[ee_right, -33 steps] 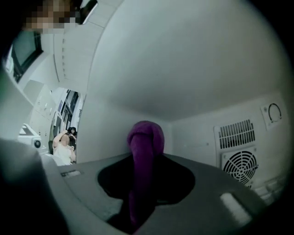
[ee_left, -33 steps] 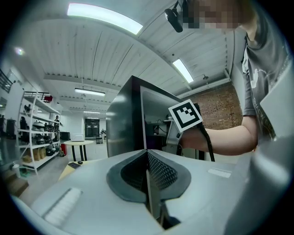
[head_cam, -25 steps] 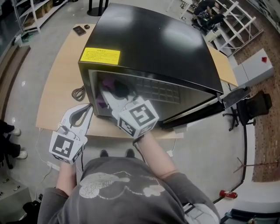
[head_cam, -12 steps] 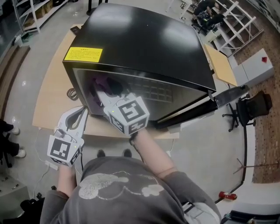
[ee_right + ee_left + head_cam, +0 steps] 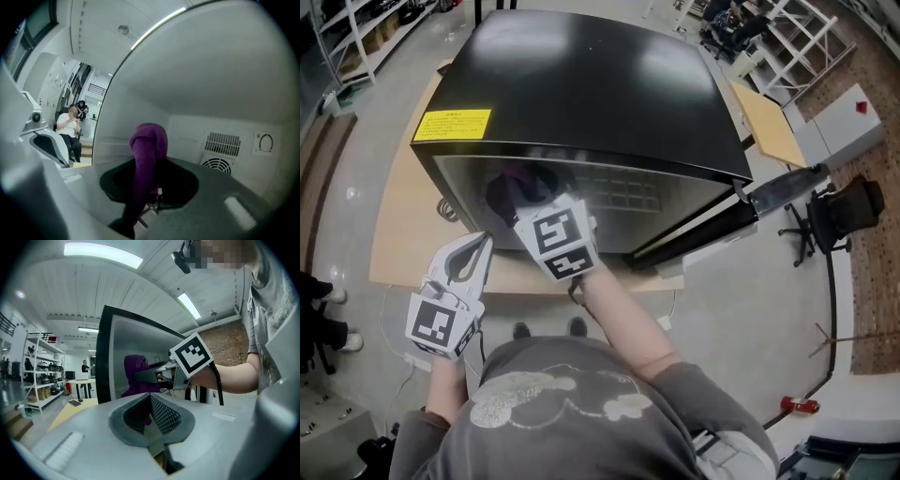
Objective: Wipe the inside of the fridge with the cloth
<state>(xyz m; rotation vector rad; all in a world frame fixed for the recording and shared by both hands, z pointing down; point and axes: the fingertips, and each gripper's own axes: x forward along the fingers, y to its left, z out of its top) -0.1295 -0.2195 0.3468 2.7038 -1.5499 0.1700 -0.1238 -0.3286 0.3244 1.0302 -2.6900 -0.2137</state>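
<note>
Two claws in frame. Right claw (image 5: 144, 194) was reached into the black box-shaped mini fridge (image 5: 600, 84), jaws clamped tight on the purple bunched cloth (image 5: 149, 140). The cloth stood up out of the pinch as a rolled wad just ahead of the tips, inside the white cavity. Ahead and to the right of that claw were slatted vent grilles (image 5: 222, 145) on the back wall. Couldn't tell whether the cloth touched any wall.

Left claw (image 5: 150, 401) was outside the fridge, left of and behind the right claw, jaws closed together with nothing between them, pointed at the opening. Its view showed the cloth ahead, past the black frame.

The black fridge door (image 5: 783, 187) hung open, well right of both claws. The light wooden table (image 5: 398, 225) carried the fridge, its bare edge just ahead of the left claw.
</note>
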